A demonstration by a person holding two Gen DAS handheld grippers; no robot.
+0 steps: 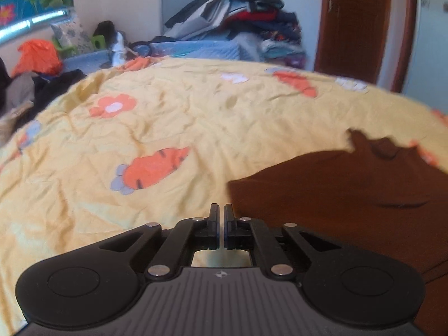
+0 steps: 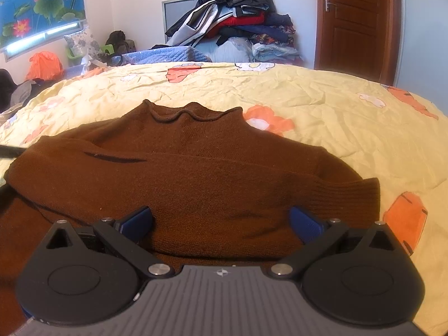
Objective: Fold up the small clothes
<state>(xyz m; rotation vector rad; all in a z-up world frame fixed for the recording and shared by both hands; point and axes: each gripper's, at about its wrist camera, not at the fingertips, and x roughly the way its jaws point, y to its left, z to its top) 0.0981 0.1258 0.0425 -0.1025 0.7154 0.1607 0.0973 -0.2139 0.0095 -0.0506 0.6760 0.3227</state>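
Observation:
A small brown knit sweater (image 2: 201, 173) lies on the yellow bedspread (image 2: 322, 106), collar away from me, with a sleeve folded across its body and the cuff at the right. My right gripper (image 2: 221, 218) is open, its blue-padded fingers (image 2: 140, 218) spread over the sweater's lower part. In the left wrist view the sweater (image 1: 350, 196) lies at the right. My left gripper (image 1: 221, 212) is shut with nothing in it, just left of the sweater's edge above the bedspread (image 1: 168, 123).
A tall pile of clothes (image 2: 238, 19) stands beyond the bed's far edge beside a brown door (image 2: 355, 22). An orange bag (image 2: 44, 64) and dark clothes lie at the far left. The bedspread has carrot and flower prints.

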